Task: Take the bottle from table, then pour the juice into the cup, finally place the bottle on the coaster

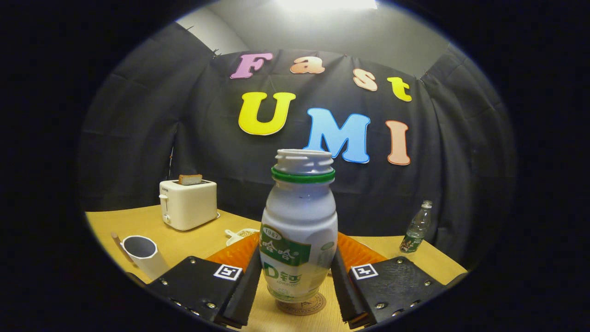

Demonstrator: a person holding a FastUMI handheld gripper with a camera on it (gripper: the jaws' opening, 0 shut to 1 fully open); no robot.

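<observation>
Pale wooden table (pixel 184 240), white toaster (pixel 189 204) toward far left edge, grey cylindrical cup (pixel 145 255) near left edge, clear plastic water bottle (pixel 417 228) at far right, round cork coaster (pixel 302 305) under white juice bottle (pixel 298 240), gripper (pixel 295 281) fingers flanking bottle

Between the gripper (pixel 295 295) fingers, a white bottle (pixel 298 230) with green neck ring and green label; grey-white cup (pixel 144 255), cream toaster (pixel 188 204), tan table (pixel 184 240) beyond.

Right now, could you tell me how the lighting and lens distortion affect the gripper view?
In the gripper view, a bright ceiling light blows out to white glare above the booth wall; the fisheye lens bows the table edge and bulges the bottle, which stands sharp on the coaster between the gripper fingers; the toaster, cup and water bottle beyond look smaller and softer.
</observation>
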